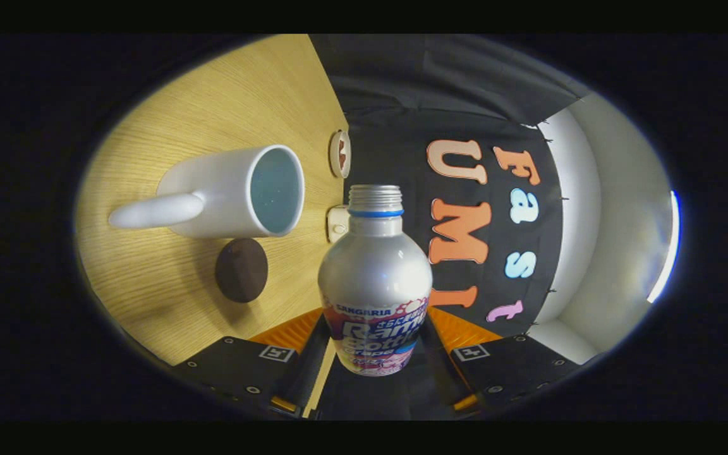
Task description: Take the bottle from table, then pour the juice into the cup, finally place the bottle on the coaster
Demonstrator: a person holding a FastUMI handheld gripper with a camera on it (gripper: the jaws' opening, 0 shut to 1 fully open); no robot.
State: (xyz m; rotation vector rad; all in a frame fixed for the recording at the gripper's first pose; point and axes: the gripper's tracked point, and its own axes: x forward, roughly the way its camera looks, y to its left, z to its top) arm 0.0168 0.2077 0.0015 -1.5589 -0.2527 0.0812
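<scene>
The bottle (pixel 375 278) is squeezed between both fingers of the gripper (pixel 373 354); its cap is off; the cup (pixel 231 193) and the coaster (pixel 241 270) are seen beside the bottle.

Silver bottle (pixel 375 265) with blue neck ring, purple-white label; white cup (pixel 231 193), pale blue inside; dark brown coaster (pixel 241 270); light wood-grain table (pixel 168 284).
</scene>
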